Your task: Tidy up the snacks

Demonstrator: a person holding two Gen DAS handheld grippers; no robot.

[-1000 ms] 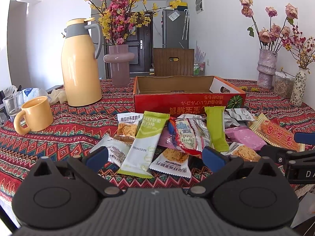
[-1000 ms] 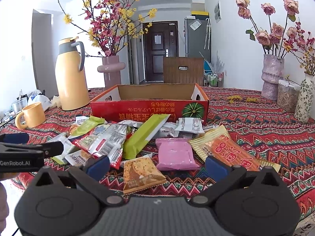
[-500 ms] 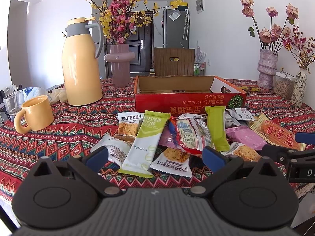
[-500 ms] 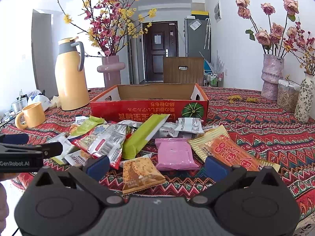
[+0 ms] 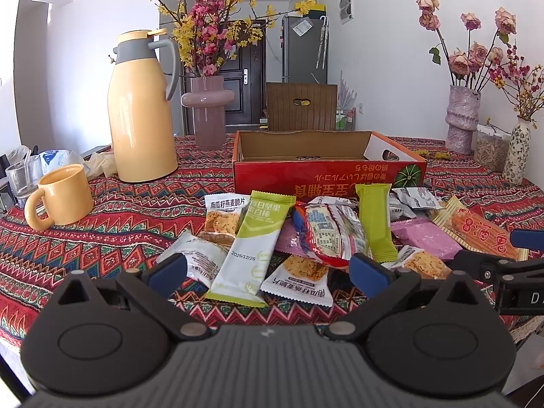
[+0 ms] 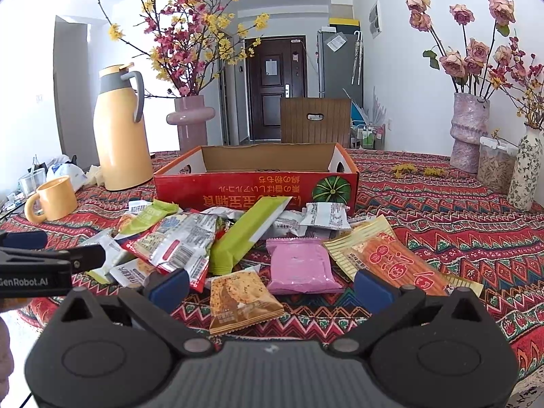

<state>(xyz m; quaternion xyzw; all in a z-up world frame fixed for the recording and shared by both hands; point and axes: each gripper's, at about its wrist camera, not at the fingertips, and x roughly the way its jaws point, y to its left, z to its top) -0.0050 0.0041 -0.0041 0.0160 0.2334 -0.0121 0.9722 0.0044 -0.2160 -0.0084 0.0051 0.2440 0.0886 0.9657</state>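
Since a second ago: almost nothing has shifted; both grippers hang at the near edge of the table, and the view from each has crept only slightly, the snacks lying as they did.
Mug point(image 5: 64, 195): far to the left of the left gripper, on the patterned tablecloth point(image 5: 136, 217), handle toward the near side.
Thermos point(image 5: 141, 108): behind the mug, upright, ahead and left of the left gripper.
Left gripper point(image 5: 268, 272): fingers spread wide, gripping nothing, low over the near edge of the snack pile.
Pale green bar point(image 5: 253, 248): straight ahead between the left gripper's fingers, lying lengthwise over other wrappers.
White cracker packet point(image 5: 301, 280): just right of that bar, nearest the gripper.
Red-and-silver packet point(image 5: 328, 233): beyond the cracker packet, on top of the heap.
Cardboard box point(image 5: 326, 176): behind the pile, open at the top, red front with a melon picture; I cannot tell what lies inside.
Right gripper point(image 6: 272, 289): fingers spread wide too, nothing between them touched.
Brown cracker packet point(image 6: 241, 301): directly ahead of the right gripper, between its fingers, nearest of all.
Pink packet point(image 6: 301, 265): just beyond and right of it, flat on the cloth.
Orange packet point(image 6: 391, 260): beside the pink one, ahead of the right finger.
Vases point(image 6: 469, 132): far right, well behind the right gripper, holding dried roses.
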